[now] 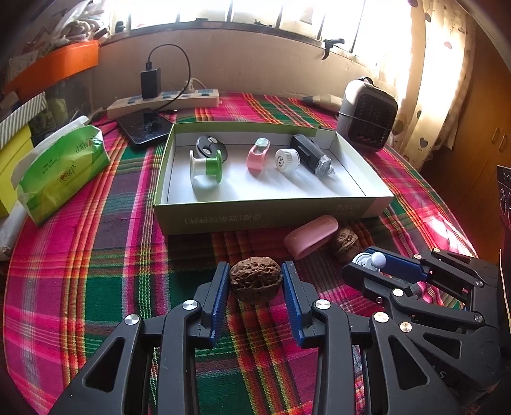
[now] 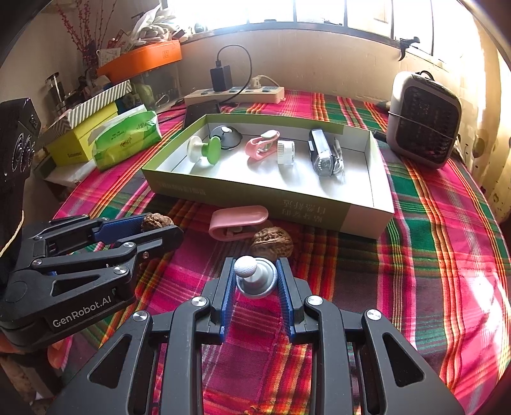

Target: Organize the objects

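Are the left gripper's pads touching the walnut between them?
Touching. The left wrist view shows both blue pads pressed against the sides of the walnut, no gap showing; left gripper holds it.

- plaid tablecloth, pink/green
- green tissue pack at left
- white power strip by the wall, black charger plugged in
- dark phone just in front of the strip
- small grey heater at right
- orange box on the stack at left
- heart-print curtain

Harsh daylight blows out the window behind; glare patches the cloth; fisheye edges bend and darken.
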Demonstrator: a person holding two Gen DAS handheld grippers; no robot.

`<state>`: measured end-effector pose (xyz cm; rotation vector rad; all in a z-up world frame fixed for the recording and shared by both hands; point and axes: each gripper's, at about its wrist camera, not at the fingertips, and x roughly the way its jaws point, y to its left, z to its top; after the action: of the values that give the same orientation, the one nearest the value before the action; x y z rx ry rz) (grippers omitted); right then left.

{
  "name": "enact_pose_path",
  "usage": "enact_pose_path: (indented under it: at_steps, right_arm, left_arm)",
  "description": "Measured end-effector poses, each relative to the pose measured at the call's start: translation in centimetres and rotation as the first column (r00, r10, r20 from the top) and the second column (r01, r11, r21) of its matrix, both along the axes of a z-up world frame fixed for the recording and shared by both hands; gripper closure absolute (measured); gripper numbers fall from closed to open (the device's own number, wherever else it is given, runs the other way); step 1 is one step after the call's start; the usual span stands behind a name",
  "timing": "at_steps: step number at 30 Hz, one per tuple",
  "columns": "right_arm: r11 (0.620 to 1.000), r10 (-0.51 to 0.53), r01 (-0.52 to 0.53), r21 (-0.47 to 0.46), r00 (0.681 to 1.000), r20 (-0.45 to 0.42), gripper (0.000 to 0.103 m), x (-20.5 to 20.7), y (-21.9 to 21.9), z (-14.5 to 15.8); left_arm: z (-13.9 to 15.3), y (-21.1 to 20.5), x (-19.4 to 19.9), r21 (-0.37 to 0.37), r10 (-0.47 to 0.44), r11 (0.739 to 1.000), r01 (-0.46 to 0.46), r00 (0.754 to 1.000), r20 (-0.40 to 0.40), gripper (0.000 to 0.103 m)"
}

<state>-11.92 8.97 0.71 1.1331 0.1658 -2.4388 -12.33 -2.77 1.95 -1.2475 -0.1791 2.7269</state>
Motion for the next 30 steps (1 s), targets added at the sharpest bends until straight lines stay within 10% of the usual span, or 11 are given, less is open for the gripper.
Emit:
enact_pose_path:
  at_steps: [30]
  right_arm:
    - [0.998, -0.017, 0.015, -0.055, 0.999, -0.041, 0.076, -2.3, 1.4, 2.6]
  left_arm:
    - [2.7, -6.0, -2.0, -0.003, -0.022, 1.0, 0.022, 0.999, -0.043, 0.072]
